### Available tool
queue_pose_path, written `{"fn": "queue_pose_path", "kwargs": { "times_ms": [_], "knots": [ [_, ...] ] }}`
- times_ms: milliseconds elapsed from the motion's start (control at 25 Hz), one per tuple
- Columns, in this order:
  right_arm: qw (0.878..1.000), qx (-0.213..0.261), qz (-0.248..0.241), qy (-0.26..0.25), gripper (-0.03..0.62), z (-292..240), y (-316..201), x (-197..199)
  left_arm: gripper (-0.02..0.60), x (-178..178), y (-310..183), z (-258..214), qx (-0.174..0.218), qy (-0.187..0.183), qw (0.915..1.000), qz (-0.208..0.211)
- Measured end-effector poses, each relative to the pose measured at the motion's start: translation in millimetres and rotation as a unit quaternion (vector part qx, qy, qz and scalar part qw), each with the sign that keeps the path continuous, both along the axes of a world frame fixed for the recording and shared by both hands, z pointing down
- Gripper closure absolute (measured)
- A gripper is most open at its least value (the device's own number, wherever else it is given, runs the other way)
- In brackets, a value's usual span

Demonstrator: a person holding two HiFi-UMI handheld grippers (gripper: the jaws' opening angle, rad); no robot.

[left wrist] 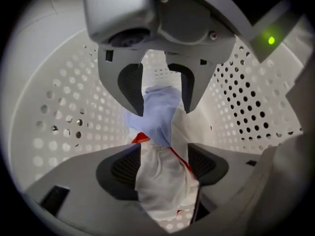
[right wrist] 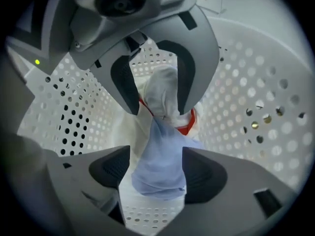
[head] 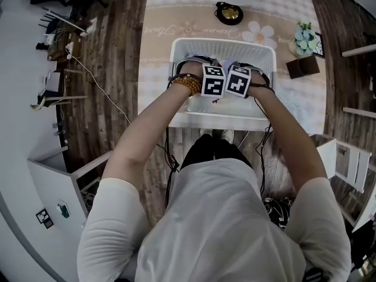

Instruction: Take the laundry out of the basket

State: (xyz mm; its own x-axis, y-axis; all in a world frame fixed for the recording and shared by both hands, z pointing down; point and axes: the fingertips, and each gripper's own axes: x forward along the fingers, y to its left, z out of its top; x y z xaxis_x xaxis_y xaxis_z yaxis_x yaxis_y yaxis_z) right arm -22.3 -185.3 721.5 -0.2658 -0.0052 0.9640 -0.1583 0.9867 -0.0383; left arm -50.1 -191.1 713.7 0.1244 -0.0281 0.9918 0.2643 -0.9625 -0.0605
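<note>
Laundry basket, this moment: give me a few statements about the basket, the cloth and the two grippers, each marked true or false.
1. The left gripper and the right gripper are both down inside the white perforated basket. True.
2. The basket holds nothing. False: a cloth, white and light blue with a red edge, is in it.
3. The left gripper's jaws are shut tight together. False: they stand apart, with the white part of the cloth between them.
4. The light-blue part of the cloth stands between the right gripper's jaws. True.
</note>
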Motion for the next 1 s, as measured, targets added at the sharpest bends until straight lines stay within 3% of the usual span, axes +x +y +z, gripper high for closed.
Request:
{"fn": "queue_pose_path", "kwargs": {
  "times_ms": [160, 360, 520, 720, 1000],
  "knots": [
    [1.0, -0.022, 0.002, 0.02, 0.241, 35.3, 0.9, 6.8, 0.25, -5.8, 0.7, 31.8, -0.005, -0.024, 0.9997, 0.002],
    [0.999, -0.019, 0.006, 0.025, 0.24, 60.9, 3.6, 6.3, 0.245, -7.2, 3.7, 57.6, -0.016, -0.026, 0.9995, 0.003],
    [1.0, -0.012, -0.004, 0.012, 0.264, 66.4, 1.7, 0.4, 0.292, -9.1, 5.7, 64.2, -0.036, -0.028, 0.999, 0.002],
    [0.999, -0.031, -0.017, 0.005, 0.401, 61.1, 16.3, -1.1, 0.418, -8.8, 16.0, 59.8, -0.041, -0.038, 0.9983, 0.017],
    [0.999, -0.02, -0.025, 0.004, 0.422, 25.4, 16.7, 0.4, 0.456, -6.8, 19.2, 27.6, -0.046, -0.037, 0.9983, 0.007]
  ]
}}
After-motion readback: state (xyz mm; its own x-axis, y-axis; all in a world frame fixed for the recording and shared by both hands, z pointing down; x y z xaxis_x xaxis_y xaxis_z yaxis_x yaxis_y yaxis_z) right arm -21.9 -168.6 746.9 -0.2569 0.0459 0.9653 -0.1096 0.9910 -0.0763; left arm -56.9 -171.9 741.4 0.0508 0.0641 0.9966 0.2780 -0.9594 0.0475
